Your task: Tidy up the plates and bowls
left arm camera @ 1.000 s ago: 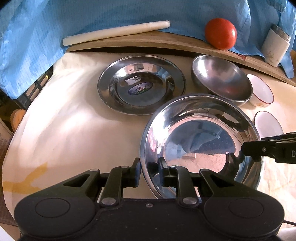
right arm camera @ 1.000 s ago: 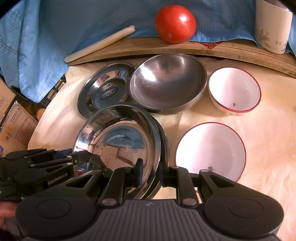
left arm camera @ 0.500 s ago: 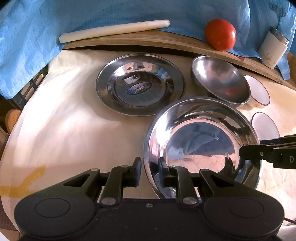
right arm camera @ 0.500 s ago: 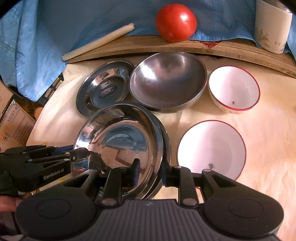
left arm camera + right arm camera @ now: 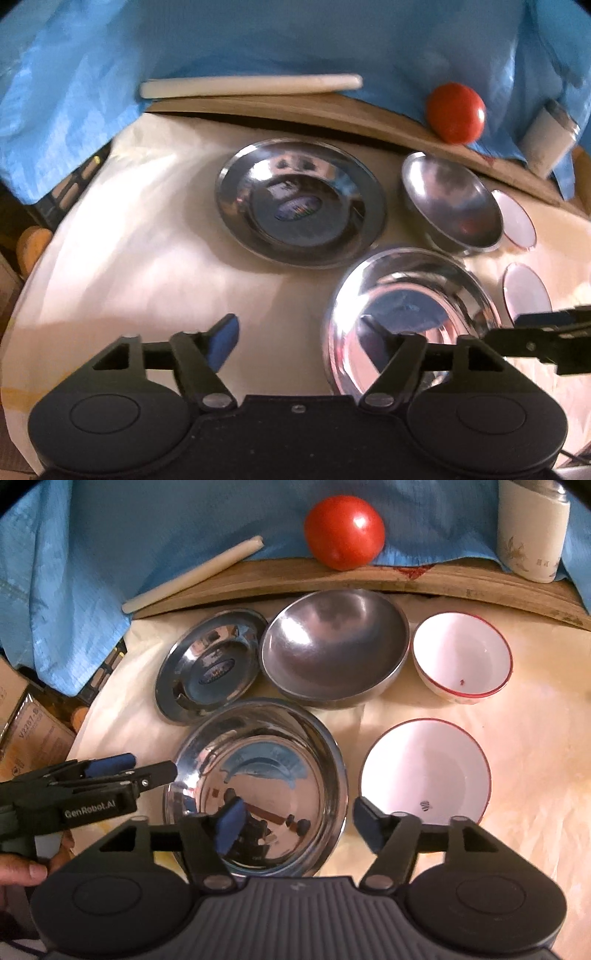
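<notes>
A shiny steel plate (image 5: 406, 310) (image 5: 258, 786) lies on the cloth, stacked on another plate. My left gripper (image 5: 299, 336) is open, its right finger over the plate's near rim; it also shows in the right wrist view (image 5: 122, 771) at the plate's left edge. My right gripper (image 5: 295, 819) is open, its jaws on either side of the plate's near right rim; it shows in the left wrist view (image 5: 546, 332) too. Behind lie a steel plate with a sticker (image 5: 299, 206) (image 5: 210, 668), a steel bowl (image 5: 452, 203) (image 5: 334, 646) and two white red-rimmed bowls (image 5: 461, 657) (image 5: 424, 771).
A wooden board (image 5: 369, 576) runs along the back with a tomato (image 5: 343, 531), a white rolling pin (image 5: 192, 574) and a white cup (image 5: 532, 528), against blue cloth (image 5: 110, 535). Cardboard boxes (image 5: 29, 731) stand off the table's left edge.
Both grippers were shut on the shiny plate's rim and have opened. The plate now rests flat on the stack, and the left gripper has pulled back and left.
</notes>
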`<state>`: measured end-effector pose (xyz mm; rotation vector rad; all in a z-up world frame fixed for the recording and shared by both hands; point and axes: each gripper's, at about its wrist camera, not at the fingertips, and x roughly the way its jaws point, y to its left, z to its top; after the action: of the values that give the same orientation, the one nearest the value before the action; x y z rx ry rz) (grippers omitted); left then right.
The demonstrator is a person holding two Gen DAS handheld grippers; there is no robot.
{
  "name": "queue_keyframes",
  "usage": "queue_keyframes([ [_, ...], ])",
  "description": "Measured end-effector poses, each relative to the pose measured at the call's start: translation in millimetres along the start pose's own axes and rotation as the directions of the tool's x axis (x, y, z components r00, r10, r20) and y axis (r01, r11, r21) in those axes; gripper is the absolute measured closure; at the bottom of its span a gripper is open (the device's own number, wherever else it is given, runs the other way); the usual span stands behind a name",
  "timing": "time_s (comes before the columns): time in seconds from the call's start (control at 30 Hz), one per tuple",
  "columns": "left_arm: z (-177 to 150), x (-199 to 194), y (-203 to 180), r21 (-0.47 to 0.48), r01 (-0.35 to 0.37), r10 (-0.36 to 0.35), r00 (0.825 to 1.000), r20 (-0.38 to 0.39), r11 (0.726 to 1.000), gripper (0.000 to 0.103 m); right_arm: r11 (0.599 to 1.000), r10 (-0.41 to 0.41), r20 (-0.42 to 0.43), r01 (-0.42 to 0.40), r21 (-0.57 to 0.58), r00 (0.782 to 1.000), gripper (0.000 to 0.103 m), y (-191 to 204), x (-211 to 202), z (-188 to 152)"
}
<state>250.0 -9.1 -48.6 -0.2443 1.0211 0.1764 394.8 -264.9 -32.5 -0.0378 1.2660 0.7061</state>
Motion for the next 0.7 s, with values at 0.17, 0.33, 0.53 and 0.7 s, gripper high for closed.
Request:
queue_keyframes([
  [0.17,9,-2,24,-0.077,-0.007,0.009,0.999,0.035,0.997,0.012,0.998,-0.061,0.018,0.061,0.015,0.998,0.004,3,-7,3],
  [0.33,20,-1,45,-0.14,-0.024,0.032,0.998,0.058,0.99,0.002,0.995,-0.104,0.038,0.104,0.007,0.994,0.0,10,-11,8],
  [0.53,35,11,56,-0.125,-0.154,0.16,0.986,0.043,0.98,0.001,0.993,-0.113,0.064,0.115,-0.029,0.992,0.0,22,-10,27],
  [0.7,43,19,69,-0.165,-0.134,0.142,0.989,0.035,0.977,0.001,0.989,-0.117,0.099,0.125,-0.077,0.988,0.0,34,-9,42],
])
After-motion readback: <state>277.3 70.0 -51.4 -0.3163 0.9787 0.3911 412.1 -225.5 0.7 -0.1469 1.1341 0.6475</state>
